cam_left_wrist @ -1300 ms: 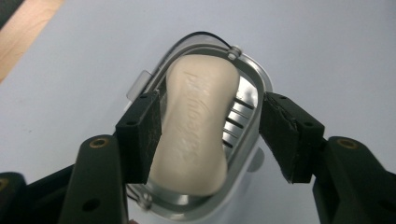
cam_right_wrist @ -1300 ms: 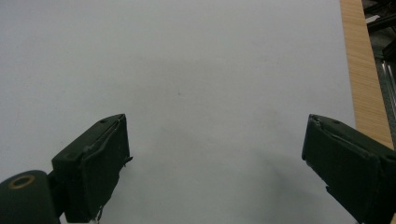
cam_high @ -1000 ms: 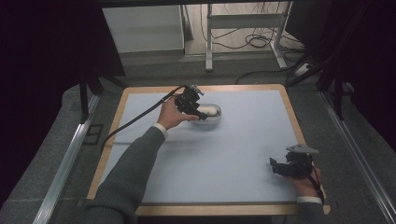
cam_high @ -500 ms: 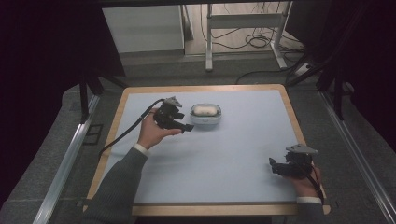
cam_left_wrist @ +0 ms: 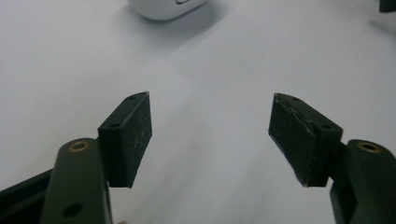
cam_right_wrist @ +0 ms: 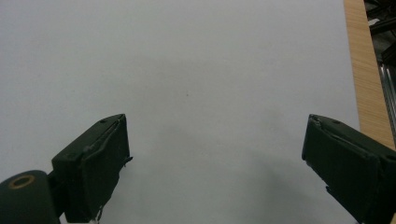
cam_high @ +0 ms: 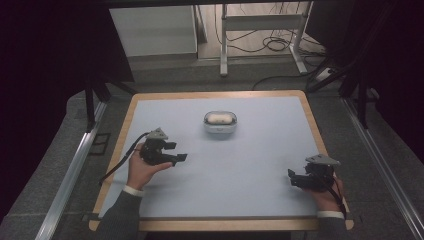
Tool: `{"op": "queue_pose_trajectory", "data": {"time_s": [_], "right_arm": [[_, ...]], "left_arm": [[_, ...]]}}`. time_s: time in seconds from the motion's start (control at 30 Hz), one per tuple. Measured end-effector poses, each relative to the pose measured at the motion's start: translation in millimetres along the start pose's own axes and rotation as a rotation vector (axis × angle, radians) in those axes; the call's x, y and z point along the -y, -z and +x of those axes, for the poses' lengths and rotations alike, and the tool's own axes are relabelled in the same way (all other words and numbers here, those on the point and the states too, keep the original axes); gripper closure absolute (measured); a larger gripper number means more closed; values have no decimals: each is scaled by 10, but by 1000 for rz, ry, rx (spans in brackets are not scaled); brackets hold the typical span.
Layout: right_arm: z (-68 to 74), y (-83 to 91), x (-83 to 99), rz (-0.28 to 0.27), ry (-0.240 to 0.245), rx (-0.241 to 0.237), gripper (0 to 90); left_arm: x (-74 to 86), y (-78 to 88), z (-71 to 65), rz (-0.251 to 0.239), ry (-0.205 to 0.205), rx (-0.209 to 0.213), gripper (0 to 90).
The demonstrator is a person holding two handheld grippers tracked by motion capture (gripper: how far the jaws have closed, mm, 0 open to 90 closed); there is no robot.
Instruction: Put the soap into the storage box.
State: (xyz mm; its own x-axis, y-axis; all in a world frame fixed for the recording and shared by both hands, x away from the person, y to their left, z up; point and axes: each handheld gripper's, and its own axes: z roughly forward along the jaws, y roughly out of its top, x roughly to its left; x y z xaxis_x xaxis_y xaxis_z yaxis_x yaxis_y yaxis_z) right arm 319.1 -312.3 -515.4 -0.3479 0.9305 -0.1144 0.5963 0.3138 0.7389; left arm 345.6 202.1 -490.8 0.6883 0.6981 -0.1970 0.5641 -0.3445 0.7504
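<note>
On pale blue wood-rimmed table (cam_high: 250, 165), white case (cam_high: 220, 122) far centre, both grippers' jaws spread, dark room beyond.

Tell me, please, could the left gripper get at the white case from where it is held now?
Probably yes. The left gripper is open, and only bare table mat lies between it and the white case. The right gripper sits well off to the other side.

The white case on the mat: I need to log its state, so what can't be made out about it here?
- White case, high view: too small to tell whether its lid is open or shut.
- Same case, left gripper view: cut off by the top edge.
</note>
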Motion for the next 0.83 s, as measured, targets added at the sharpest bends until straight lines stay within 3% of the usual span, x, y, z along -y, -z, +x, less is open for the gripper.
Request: {"op": "queue_pose_trajectory", "data": {"time_s": [0.13,0.3,0.37,0.5,0.83], "right_arm": [[4,9,-7,-4,1,2,72],[10,11,-9,-3,1,4,72],[13,6,-8,0,5,4,72],[24,-2,-9,3,11,6,72],[19,50,-34,-17,10,13,72]], "left_arm": [[227,69,18,-14,39,-32,311],[420,129,61,1,59,-49,310],[432,139,53,25,40,-75,309],[422,160,54,-6,49,-54,307],[399,72,75,5,49,-7,298]]}}
